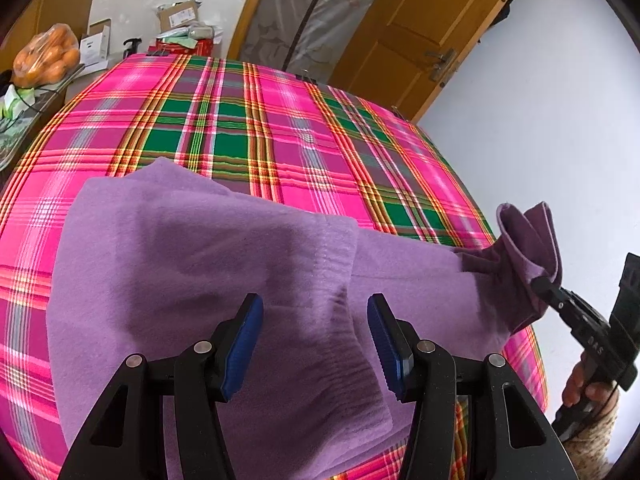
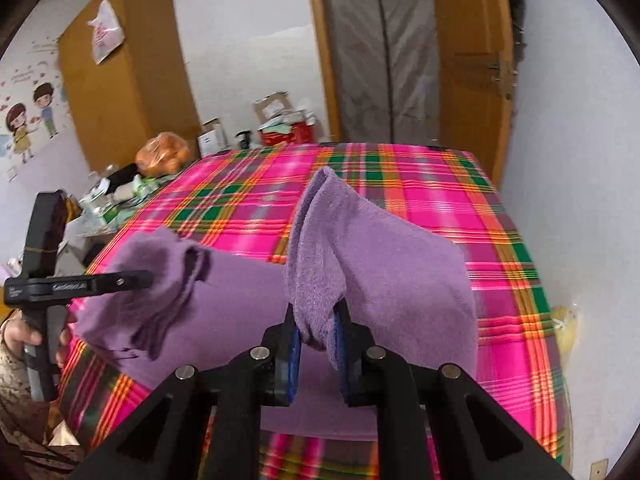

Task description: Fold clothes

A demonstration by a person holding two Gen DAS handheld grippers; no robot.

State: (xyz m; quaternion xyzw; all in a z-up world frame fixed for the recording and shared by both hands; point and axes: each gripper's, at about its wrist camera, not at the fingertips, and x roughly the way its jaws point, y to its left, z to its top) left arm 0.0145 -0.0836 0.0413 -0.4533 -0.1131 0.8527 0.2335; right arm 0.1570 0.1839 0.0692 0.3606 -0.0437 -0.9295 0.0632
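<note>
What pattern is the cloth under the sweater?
Pink plaid cloth with green, orange and white stripes; shows best in the left wrist view.

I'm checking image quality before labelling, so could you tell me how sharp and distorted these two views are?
Left wrist view: sharp, strong fisheye bulging the plaid tablecloth, soft shadows on the purple sweater. Right wrist view: softer, motion smear on the cloth's near edge, dark vignette at the corners.

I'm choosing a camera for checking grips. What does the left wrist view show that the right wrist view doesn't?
Left wrist only: the left gripper open, its pads apart over a ribbed cuff. Right wrist only: the right gripper clamped on a raised fold, and a cartoon wall sticker. Both: the purple sweater, the plaid cloth and the bag of oranges.
</note>
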